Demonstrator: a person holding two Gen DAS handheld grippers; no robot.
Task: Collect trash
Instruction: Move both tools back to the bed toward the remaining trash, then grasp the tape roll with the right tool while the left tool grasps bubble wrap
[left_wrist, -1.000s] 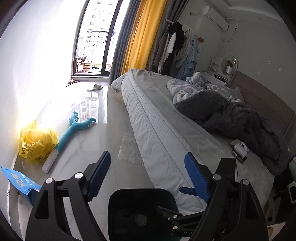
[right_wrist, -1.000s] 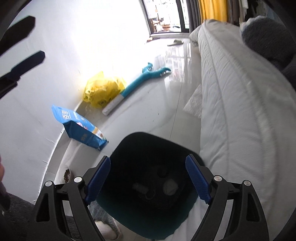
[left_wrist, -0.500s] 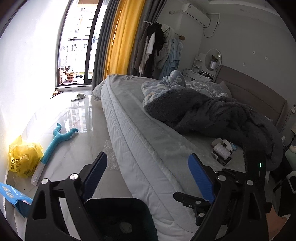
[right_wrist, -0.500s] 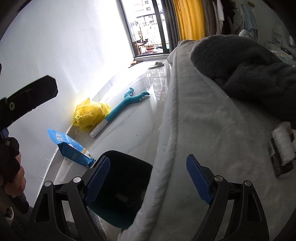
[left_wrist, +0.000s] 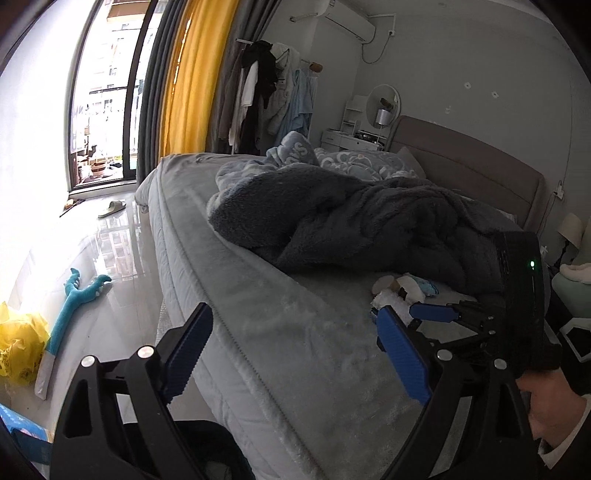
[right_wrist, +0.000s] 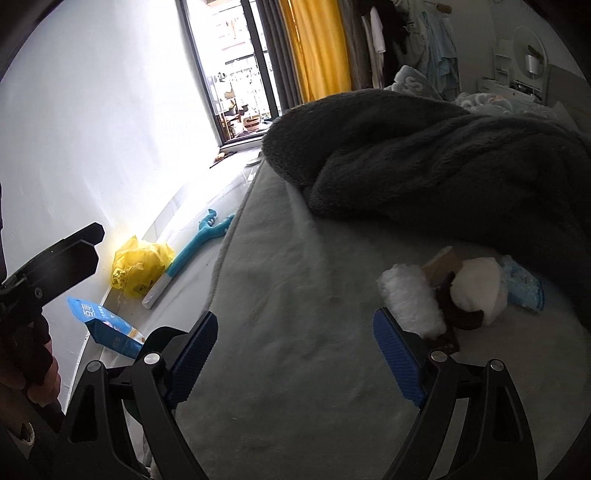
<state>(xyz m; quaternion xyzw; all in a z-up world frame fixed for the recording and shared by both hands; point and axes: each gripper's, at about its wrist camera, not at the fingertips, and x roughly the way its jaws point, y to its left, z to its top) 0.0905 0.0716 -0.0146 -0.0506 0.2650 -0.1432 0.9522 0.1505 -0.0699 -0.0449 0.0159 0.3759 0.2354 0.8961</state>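
Note:
A small pile of trash (right_wrist: 410, 302) lies on the grey bed beside the dark blanket: white fluffy wads, a brown cardboard piece (right_wrist: 443, 262) and a crumpled blue wrapper (right_wrist: 524, 284). My right gripper (right_wrist: 295, 354) is open over the mattress, its right finger just short of the nearest wad, nothing between the jaws. The left gripper (left_wrist: 295, 350) is open and empty over the bed's edge. The pile (left_wrist: 402, 291) shows beyond its right finger. A blue finger (left_wrist: 436, 312) of the right gripper reaches toward that pile. The dark trash bin (left_wrist: 207, 443) stands low by the bedside.
A dark fleece blanket (right_wrist: 443, 155) is heaped behind the trash. On the floor by the wall lie a yellow bag (right_wrist: 140, 269), a blue packet (right_wrist: 107, 325) and a teal toy stick (left_wrist: 70, 310). A hand (left_wrist: 546, 406) holds the right gripper.
Both grippers have swung from above the bin and floor to over the bed, toward the trash pile. The bin has dropped to the views' lower edges. The left jaws stand a little wider.

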